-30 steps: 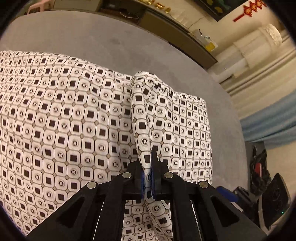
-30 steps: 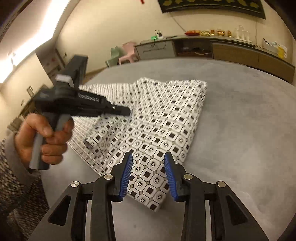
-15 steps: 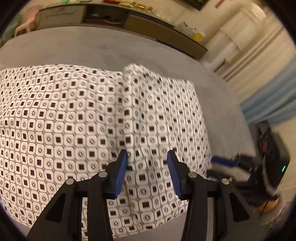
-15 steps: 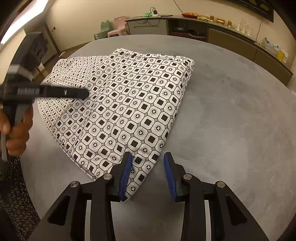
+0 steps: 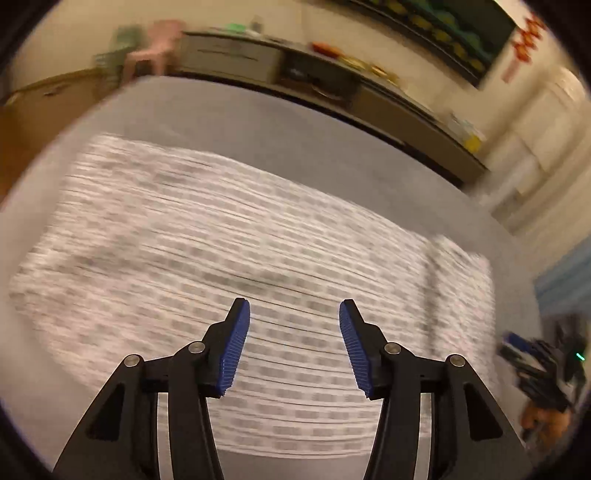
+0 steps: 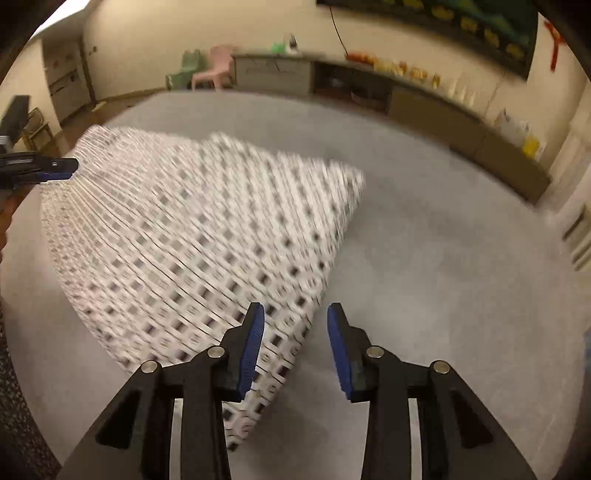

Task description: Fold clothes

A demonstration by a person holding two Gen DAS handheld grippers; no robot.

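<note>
1. No text, label, brand, number or sign can be read in either view
2. The left wrist view is heavily blurred; the dark wall hanging (image 5: 443, 29) shows only yellow shapes, and the red ornament (image 5: 524, 37) beside it is a smear with no legible characters
3. In the right wrist view the same dark wall hanging (image 6: 461, 29) carries yellow shapes, none of them legible, and the yellow packet (image 6: 532, 146) on the sideboard shows no print that can be made out
4. The patterned cloth (image 6: 207, 236) bears only squares and rings, no lettering
</note>
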